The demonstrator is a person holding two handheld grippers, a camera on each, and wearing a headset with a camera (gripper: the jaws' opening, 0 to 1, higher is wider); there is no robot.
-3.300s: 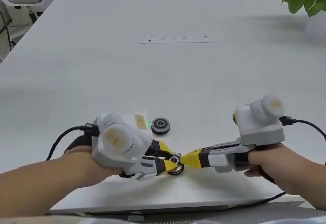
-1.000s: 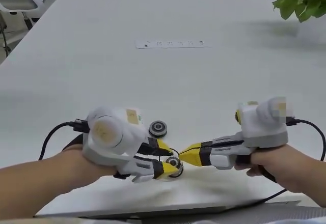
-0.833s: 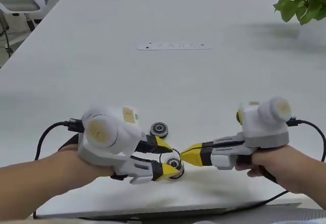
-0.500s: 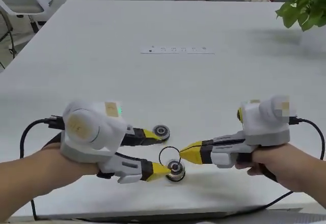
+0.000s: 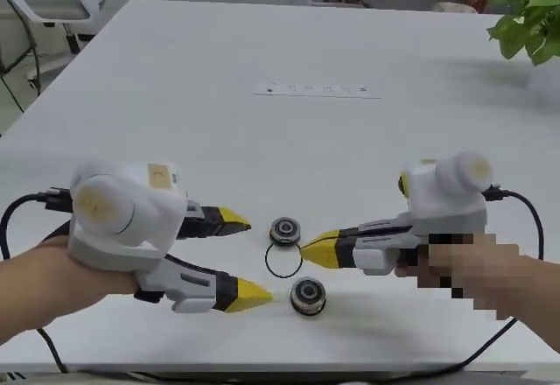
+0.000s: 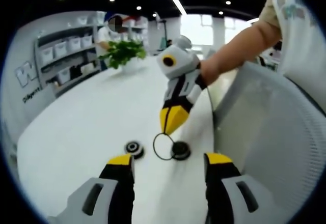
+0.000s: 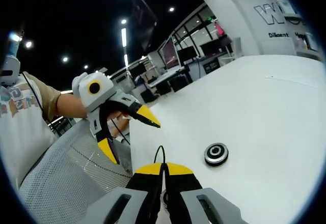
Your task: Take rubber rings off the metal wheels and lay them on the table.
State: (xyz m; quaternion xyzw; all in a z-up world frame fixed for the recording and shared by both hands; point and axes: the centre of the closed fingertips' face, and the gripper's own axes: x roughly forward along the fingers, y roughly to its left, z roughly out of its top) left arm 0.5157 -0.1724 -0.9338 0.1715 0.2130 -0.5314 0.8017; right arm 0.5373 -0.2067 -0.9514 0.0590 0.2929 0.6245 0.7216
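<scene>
My right gripper [image 5: 306, 249] is shut on a thin black rubber ring [image 5: 282, 262], which hangs as a loop from its yellow tips just above the table. The ring [image 6: 162, 146] hangs between two metal wheels. The near wheel [image 5: 308, 296] lies flat by the front edge, its metal hub showing. The far wheel [image 5: 285, 230] lies just beyond the ring, dark round its rim. My left gripper [image 5: 243, 258] is open, left of both wheels, holding nothing. In the right gripper view the ring [image 7: 161, 155] rises from my shut jaws, with the far wheel [image 7: 216, 154] to the right.
A white power strip [image 5: 317, 90] lies flat at mid table. Green plant leaves [image 5: 532, 17] hang in at the far right. The table's front edge [image 5: 280, 369] runs just under both hands. An office chair [image 5: 54, 0] stands beyond the far left corner.
My left gripper has opened and drawn back to the left, off the near wheel. The ring has come away from that wheel and now hangs from the right gripper.
</scene>
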